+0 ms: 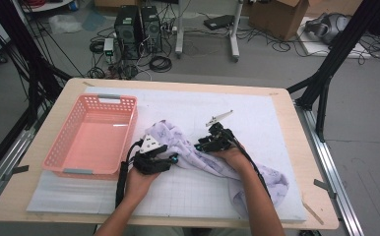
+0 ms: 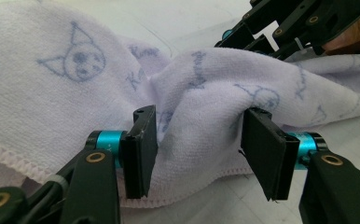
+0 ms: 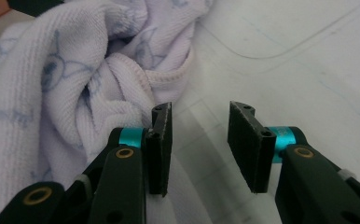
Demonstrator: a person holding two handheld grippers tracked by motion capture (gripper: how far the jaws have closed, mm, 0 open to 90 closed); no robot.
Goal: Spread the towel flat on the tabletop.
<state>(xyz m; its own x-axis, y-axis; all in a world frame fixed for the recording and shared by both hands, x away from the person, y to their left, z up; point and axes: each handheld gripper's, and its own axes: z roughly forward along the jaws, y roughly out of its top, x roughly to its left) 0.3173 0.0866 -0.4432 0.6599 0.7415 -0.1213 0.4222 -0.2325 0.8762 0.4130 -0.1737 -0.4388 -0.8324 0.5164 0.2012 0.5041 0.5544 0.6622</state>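
A lavender towel with blue cat prints lies rumpled on the white mat, trailing off toward the front right. My left gripper is at the towel's left side. It stands open, and in the left gripper view a raised fold of the towel bulges between its jaws. My right gripper is at the towel's upper middle, also open. Bare mat lies between its jaws, and the bunched towel sits just off its left pad. The right gripper also appears in the left gripper view, behind the fold.
A pink plastic basket stands empty on the left of the table. A small white part lies on the mat behind the right gripper. The wooden table edge is at the right. Computers and cables are on the floor beyond.
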